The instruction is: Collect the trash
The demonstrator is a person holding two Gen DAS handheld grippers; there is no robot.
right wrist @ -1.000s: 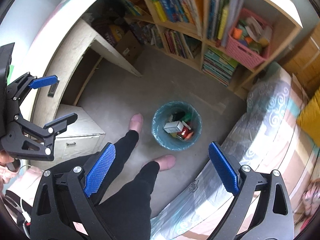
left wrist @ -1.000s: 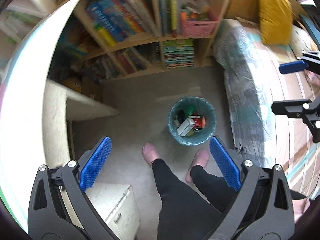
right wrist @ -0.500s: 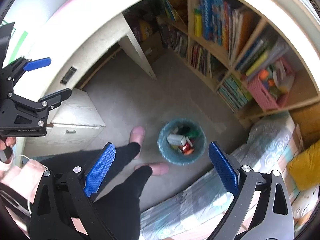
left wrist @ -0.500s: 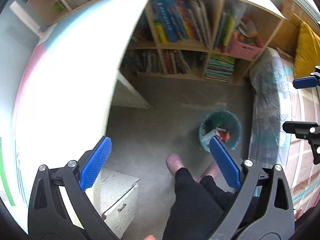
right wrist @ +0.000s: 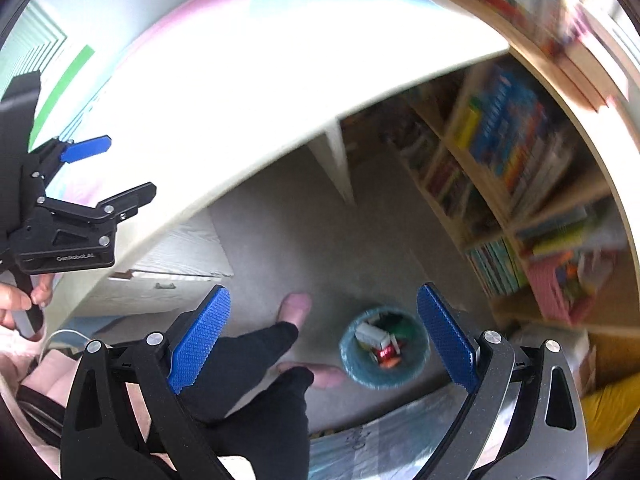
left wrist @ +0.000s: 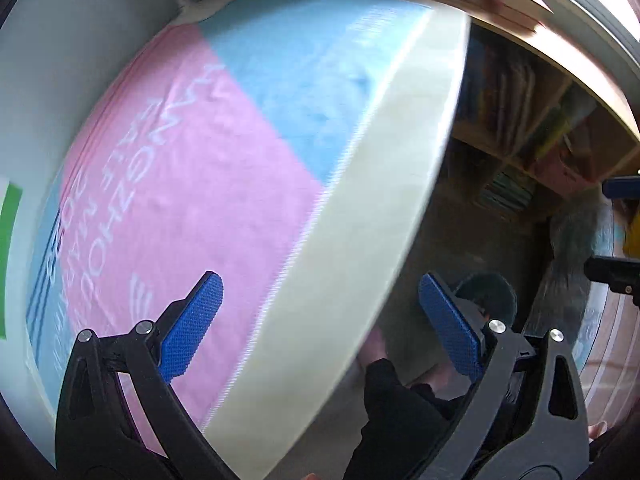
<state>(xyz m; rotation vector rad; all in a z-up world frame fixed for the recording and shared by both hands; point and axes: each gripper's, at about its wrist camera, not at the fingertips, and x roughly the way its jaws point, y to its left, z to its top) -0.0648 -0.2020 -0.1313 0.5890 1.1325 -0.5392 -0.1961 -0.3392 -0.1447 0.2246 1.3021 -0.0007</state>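
at the far left of the right wrist view, the left gripper hangs over the white table, held by a bare hand; its blue-padded fingers stand apart with nothing between them. in its own view the left gripper looks down on a pink and pale blue mat with white lettering that covers the tabletop, and the table's cream edge runs diagonally between the spread fingers. under the table sits a white drawer unit on the grey floor.

further right, the person's black-trousered legs and pink slippers stand on the floor. just beside the slipper toes is the trash bin, lined with a pale blue bag and already holding trash: a white carton, a red can and something green. it shows between the fingers of the right gripper, which is released and grasps nothing. in the left wrist view the bin is dark and mostly hidden behind that gripper's right finger.

to the right, a wooden bookshelf is packed with blurred colourful books, and a pink basket sits in a lower compartment. at the bottom right lies the bed under a clear plastic sheet, with a yellow cushion at its edge. the right gripper pokes into the left view's right margin, fingers apart.
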